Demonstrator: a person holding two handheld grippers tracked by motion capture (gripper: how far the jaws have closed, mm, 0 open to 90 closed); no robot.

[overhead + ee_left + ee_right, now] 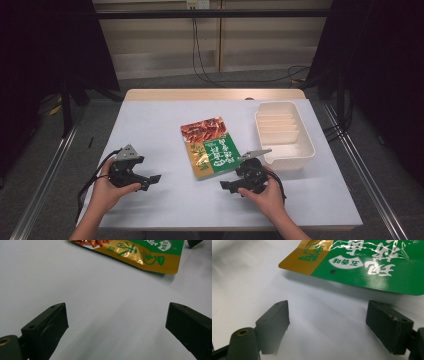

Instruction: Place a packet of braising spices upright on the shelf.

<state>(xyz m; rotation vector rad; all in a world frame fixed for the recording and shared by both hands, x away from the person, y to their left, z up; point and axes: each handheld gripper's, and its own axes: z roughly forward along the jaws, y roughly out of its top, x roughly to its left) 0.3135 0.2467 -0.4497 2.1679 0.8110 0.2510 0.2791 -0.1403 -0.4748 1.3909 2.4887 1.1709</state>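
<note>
A flat snack pouch (209,146), red at its far end and green and gold at its near end, lies in the middle of the white table (165,200). My left gripper (152,179) rests low at the front left, held in a hand, jaws wide apart and pointing right toward the pouch (140,255). My right gripper (226,185) sits at the front right, just below the pouch's near edge, pointing left. Its jaws stand open over bare table, with the pouch's green and gold corner (362,267) a short way beyond the tips. Neither gripper holds anything.
A white plastic tray (306,150) with ribbed dividers stands to the right of the pouch, close behind my right hand. The table's front edge runs just below both hands. Black curtains, cables and metal rails surround the table.
</note>
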